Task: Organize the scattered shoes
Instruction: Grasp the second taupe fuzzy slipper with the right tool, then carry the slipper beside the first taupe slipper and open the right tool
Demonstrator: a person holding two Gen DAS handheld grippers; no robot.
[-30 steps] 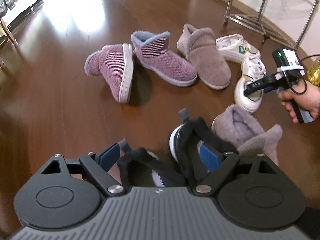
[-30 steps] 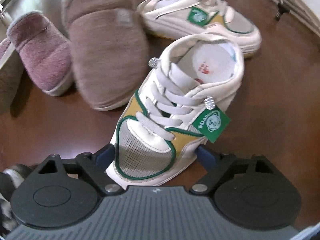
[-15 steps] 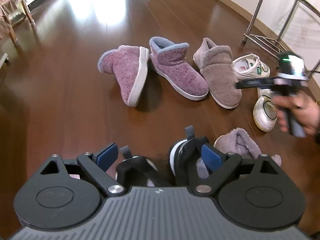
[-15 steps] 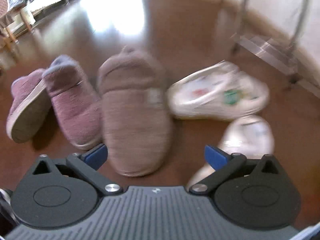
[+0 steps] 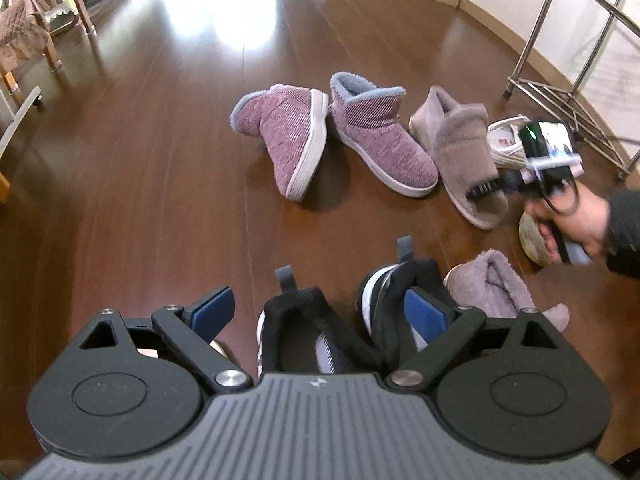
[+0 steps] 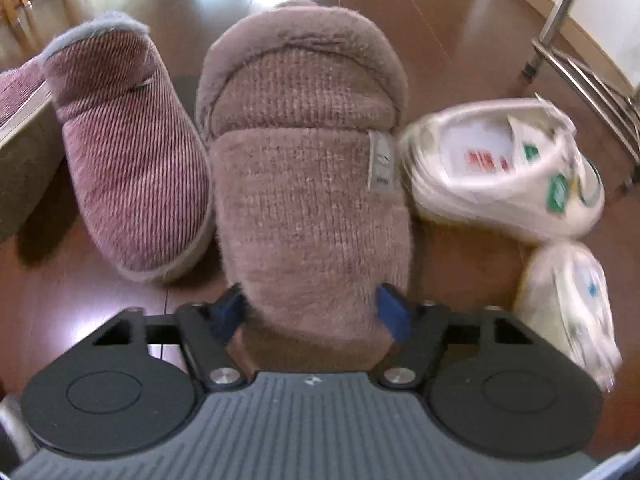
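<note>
Both jaws spread—right gripper (image 6: pixel 314 310) around taupe slipper (image 6: pixel 308 184), left gripper (image 5: pixel 320 312) empty.

White sneakers (image 6: pixel 508 176) blurred; black shoes (image 5: pixel 316 332) half hidden behind left gripper (image 5: pixel 320 312)

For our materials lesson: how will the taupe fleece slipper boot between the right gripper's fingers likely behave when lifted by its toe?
The taupe slipper boot looks knitted and plush, so its toe will probably squash between the right gripper fingers. Its folded fleece cuff may sag. It is probably light for its bulk, and the fuzzy surface should resist slipping.
</note>
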